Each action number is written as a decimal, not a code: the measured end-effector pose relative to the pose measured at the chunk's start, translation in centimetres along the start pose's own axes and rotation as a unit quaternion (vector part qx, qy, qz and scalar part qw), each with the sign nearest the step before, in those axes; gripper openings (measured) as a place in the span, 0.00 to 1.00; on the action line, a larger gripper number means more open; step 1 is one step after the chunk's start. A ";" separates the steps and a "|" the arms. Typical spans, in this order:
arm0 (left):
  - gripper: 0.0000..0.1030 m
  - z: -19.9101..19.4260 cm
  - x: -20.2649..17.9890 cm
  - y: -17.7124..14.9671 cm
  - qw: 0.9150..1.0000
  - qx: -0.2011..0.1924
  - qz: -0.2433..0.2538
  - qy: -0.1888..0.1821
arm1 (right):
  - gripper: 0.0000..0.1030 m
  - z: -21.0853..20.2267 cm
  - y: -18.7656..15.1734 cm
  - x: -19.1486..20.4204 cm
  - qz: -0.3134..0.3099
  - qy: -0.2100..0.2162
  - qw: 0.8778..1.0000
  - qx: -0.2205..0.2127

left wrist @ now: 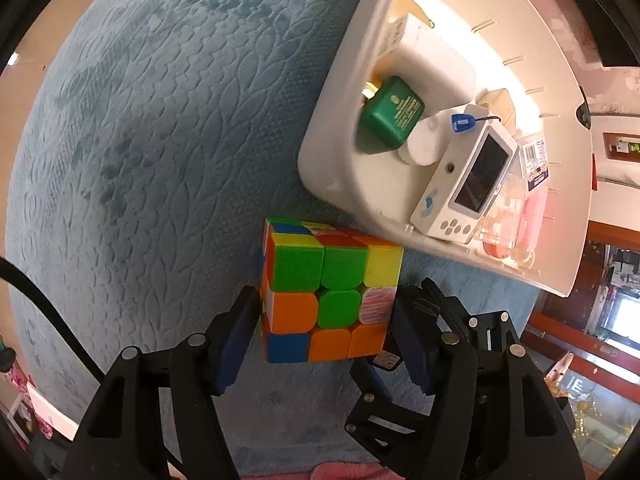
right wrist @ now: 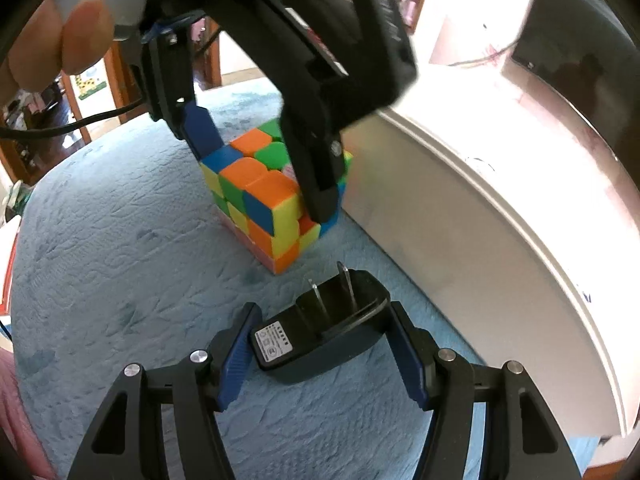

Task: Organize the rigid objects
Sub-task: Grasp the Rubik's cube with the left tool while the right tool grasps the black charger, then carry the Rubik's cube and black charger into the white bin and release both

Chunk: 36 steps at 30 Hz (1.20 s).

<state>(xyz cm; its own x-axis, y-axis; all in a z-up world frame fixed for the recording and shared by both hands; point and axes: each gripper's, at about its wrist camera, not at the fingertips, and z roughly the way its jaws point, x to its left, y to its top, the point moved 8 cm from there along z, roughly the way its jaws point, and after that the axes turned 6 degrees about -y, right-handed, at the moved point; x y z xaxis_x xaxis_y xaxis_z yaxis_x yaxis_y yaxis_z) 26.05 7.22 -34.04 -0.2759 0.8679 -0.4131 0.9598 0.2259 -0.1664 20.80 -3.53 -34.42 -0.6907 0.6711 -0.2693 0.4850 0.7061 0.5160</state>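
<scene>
The white bin [left wrist: 332,152] rests on the blue mat [left wrist: 160,140]. Just beside it, the puzzle cube [left wrist: 328,296] sits on the mat, clamped between the left gripper [left wrist: 326,340] pads. The right gripper [right wrist: 320,344] grasps the black plug adapter [right wrist: 320,332] nearby.

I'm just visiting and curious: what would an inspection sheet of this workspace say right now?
Surface: blue textured cloth, pink fabric at its near edge.
Job's things: puzzle cube and black plug adapter on the cloth, beside the white bin.
Clutter: bin holds a green box, a white handheld device and other items.
Grippers: left gripper straddles the cube; right gripper straddles the adapter; contact unclear.
Cables: black cable by the left gripper.
Surroundings: wooden furniture, room background.
</scene>
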 end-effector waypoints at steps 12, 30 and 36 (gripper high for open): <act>0.66 -0.8 4.1 -3.5 1.000 0.027 -0.004 0.014 | 0.62 -3.3 -3.3 2.3 0.096 0.025 0.993 0.060; 0.65 -3.8 4.0 -9.9 0.996 0.048 0.064 0.049 | 0.62 -8.8 -2.6 -0.5 0.162 0.004 0.983 0.085; 0.65 -4.5 1.1 -10.5 0.991 0.054 0.112 0.047 | 0.62 -10.6 -0.7 -4.0 0.173 -0.033 0.982 0.062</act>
<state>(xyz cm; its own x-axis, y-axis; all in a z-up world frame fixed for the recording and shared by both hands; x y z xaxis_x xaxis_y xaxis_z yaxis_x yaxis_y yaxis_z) 15.94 7.79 -28.73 -0.0449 0.9293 -0.3666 0.9841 -0.0220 -0.1764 17.52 -9.09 -25.10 -0.4378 0.8865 -0.1498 0.7490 0.4518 0.4847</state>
